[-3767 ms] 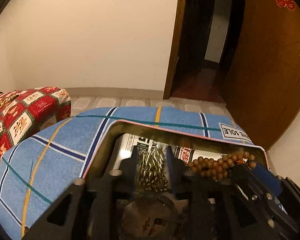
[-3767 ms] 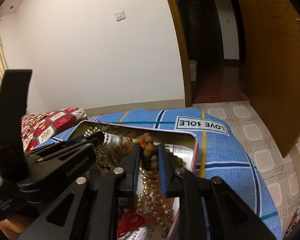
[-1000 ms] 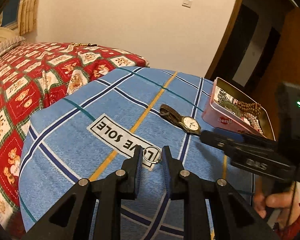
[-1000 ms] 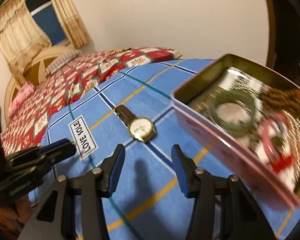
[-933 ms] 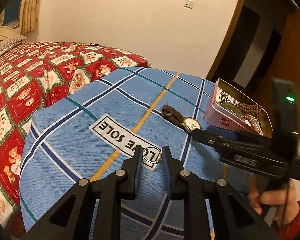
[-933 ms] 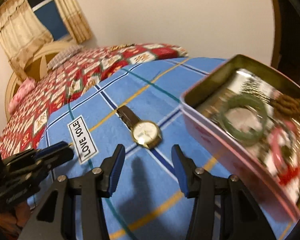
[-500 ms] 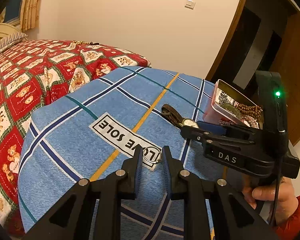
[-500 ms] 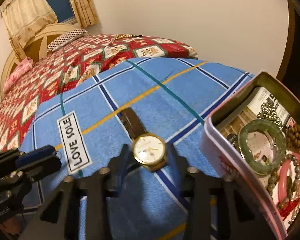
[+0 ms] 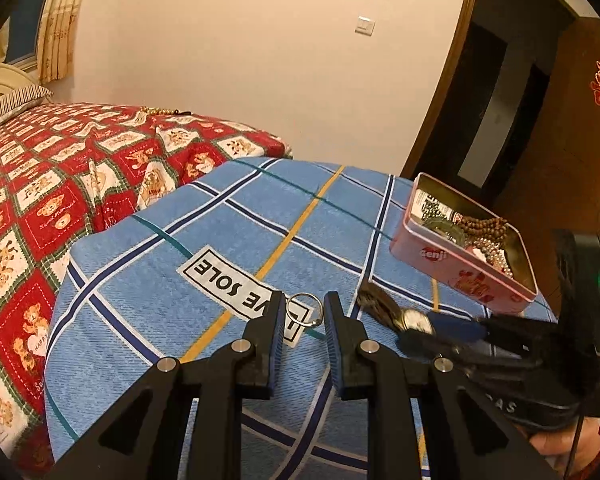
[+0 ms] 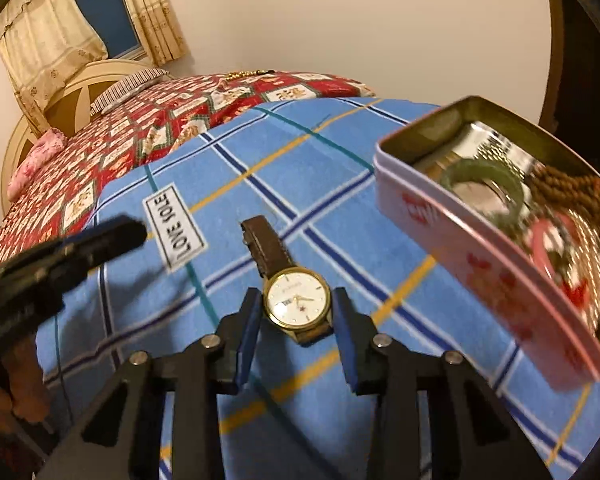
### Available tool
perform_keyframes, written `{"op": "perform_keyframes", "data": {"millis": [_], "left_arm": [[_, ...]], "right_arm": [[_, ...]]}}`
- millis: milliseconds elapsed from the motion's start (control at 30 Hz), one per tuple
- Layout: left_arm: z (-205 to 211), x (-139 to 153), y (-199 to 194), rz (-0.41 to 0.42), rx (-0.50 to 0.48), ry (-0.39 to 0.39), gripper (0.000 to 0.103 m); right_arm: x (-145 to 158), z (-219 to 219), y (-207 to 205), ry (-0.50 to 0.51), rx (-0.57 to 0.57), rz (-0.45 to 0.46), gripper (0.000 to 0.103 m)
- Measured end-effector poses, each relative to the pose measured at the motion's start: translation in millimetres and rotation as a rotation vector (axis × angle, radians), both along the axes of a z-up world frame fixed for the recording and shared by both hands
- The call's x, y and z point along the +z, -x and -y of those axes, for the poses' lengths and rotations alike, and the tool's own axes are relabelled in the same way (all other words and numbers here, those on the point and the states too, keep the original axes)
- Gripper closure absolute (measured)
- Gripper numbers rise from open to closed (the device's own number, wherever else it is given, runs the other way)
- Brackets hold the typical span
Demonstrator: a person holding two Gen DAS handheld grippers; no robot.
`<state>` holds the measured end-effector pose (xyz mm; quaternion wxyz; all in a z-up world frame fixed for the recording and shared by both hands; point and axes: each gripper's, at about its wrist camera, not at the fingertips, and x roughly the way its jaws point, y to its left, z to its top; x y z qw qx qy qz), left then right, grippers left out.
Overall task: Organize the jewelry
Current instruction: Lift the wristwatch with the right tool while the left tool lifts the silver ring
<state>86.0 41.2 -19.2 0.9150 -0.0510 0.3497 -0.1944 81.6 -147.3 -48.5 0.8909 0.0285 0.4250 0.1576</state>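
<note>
Straddling the watch [image 10: 297, 305], the right gripper [image 10: 295, 322] has its jaws spread wide, one on each side of the gold case, neither pad touching it. Closing off-centre could pinch the soft blue cloth [image 10: 340, 168] or make the round case slip sideways out of the pads. Ahead and to its right sits the pink tin [image 10: 476, 236]. The left gripper [image 9: 302, 316] stands narrowly parted around the small ring [image 9: 305, 309], apparently not pinching it, so lifting now would leave it behind

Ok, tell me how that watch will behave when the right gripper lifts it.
The watch has a hard round case, so the open right gripper straddling it may slip on the smooth gilt rim. Its brown strap looks soft and will probably dangle. It seems light, lying flat on the blanket.
</note>
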Motion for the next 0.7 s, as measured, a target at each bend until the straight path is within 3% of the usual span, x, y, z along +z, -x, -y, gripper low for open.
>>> {"op": "perform_keyframes", "data": {"millis": [200, 333, 700], "left_arm": [[0.3, 1.6, 5.1, 0.013, -0.001, -0.006, 0.084], [1.6, 2.4, 6.3, 0.020, -0.003, -0.015, 0.084], [5.0, 2.1, 10.5, 0.019, 0.001, -0.031, 0.084]], "right_arm": [[0.1, 1.5, 10.8, -0.009, 0.005, -0.008, 0.063], [2.1, 2.4, 11.4, -0.035, -0.004, 0.000, 0.043], [-2.6, -21.4, 6.0, 0.071, 0.062, 0.012, 0.044]]}}
